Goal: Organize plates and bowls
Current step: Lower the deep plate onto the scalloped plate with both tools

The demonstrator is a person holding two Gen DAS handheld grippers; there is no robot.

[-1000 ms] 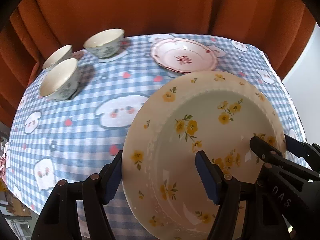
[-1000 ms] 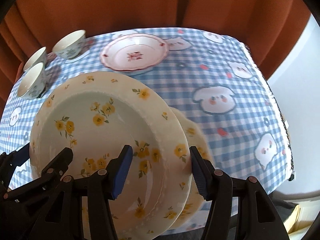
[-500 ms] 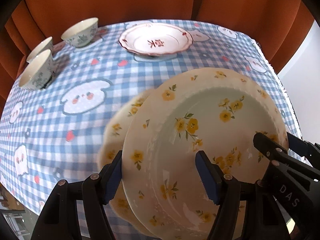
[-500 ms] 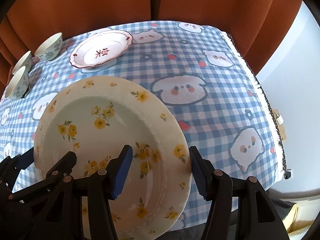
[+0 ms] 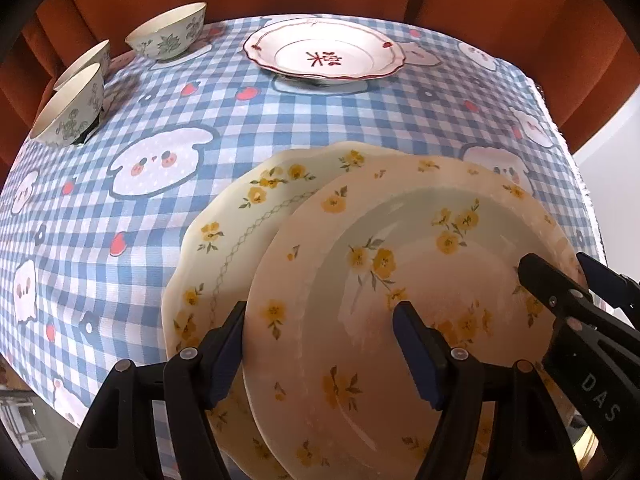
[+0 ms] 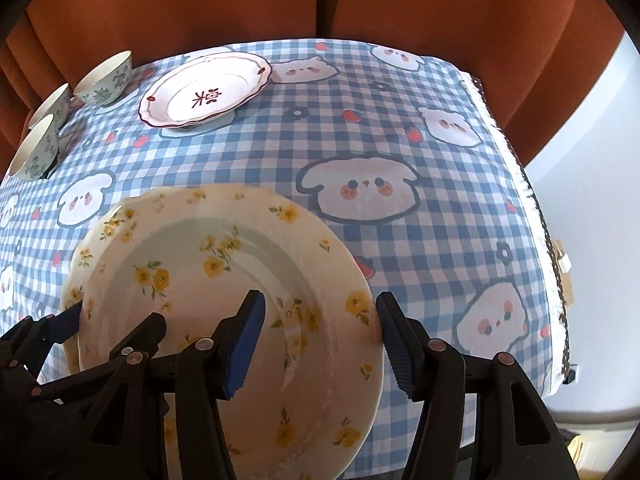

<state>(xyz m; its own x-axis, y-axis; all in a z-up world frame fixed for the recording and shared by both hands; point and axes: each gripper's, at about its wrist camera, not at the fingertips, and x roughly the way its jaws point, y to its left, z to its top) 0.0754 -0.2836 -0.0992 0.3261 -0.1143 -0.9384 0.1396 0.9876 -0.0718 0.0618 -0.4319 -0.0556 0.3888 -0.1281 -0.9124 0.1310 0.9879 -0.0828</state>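
Observation:
A cream plate with yellow flowers (image 5: 400, 280) (image 6: 224, 280) is held by both grippers. My left gripper (image 5: 320, 348) is shut on its left rim. My right gripper (image 6: 316, 336) is shut on its right rim. The held plate hangs just above a second yellow-flowered plate (image 5: 224, 236) that lies on the checked tablecloth, its rim showing at the left (image 6: 116, 216). A white plate with a red rim (image 5: 324, 54) (image 6: 204, 92) sits at the back. Three green-patterned bowls (image 5: 168, 32) (image 6: 104, 76) stand at the back left.
The table (image 6: 400, 120) has a blue checked cloth with cartoon faces. Its right edge (image 6: 532, 200) drops off close by. An orange curtain (image 6: 320, 0) hangs behind the table. Two of the bowls (image 5: 72, 108) stand at the far left edge.
Both grippers carried the held plate over the second yellow-flowered plate and lowered it toward it. The lower plate's left rim now shows beside the held one.

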